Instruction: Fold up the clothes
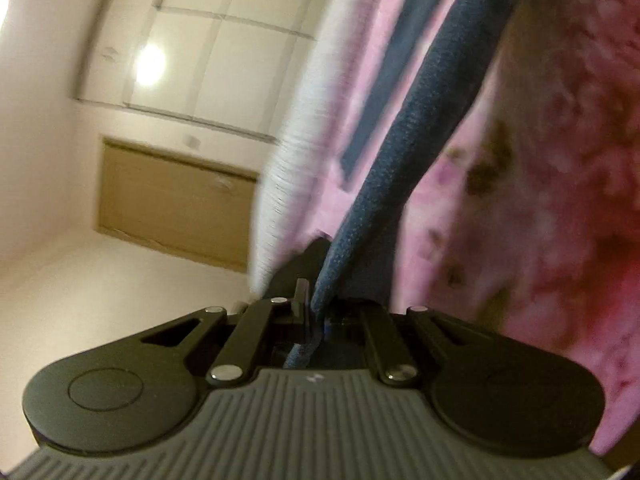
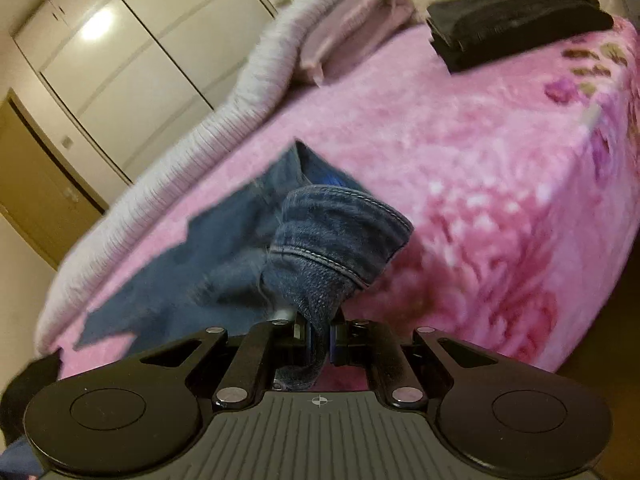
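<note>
Denim jeans point(image 2: 320, 240) hang pinched in both our grippers, left gripper point(image 1: 316, 312) and right gripper point(image 2: 318, 332) each clamped tight on cloth, lifted over the pink blanket point(image 2: 460, 152) for folding.

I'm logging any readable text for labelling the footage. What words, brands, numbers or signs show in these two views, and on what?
None: no word, brand or number can be read in either view.
A small pale mark on the grey ribbed body of the left tongs: too small and blurred to read.
A small crosshair sign on the grey body of the right tongs: a symbol, no letters.
The jeans and folded black clothes show no label.
</note>
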{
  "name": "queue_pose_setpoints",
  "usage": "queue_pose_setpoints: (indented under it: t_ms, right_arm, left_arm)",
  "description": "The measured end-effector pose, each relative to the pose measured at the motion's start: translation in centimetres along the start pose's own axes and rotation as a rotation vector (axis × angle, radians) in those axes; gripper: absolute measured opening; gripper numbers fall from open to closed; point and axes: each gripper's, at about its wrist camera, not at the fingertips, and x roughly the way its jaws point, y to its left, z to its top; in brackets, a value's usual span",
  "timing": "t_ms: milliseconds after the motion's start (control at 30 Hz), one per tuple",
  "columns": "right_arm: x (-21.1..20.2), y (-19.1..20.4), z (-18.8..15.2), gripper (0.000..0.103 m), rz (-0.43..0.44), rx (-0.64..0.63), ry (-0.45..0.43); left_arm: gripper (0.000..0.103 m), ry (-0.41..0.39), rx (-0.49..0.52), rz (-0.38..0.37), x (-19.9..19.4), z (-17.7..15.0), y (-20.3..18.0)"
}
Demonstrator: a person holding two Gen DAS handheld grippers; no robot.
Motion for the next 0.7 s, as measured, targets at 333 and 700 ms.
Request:
queue_pose_setpoints:
  t_ms: [333,700]
  right_arm:
    - [0.1,-1.3,-0.8,0.033,-0.043,-0.003,0.007]
    - [-4.5,0.8,-1.6,0.058,-0.205,-0.045,-0.139]
  left_arm:
    - [0.017,0.084,0.145,-0.081,0.9,-4.7,-3.8]
    - [0.029,0.270,-0.061,-0.031,1.6,-8.6,3.2]
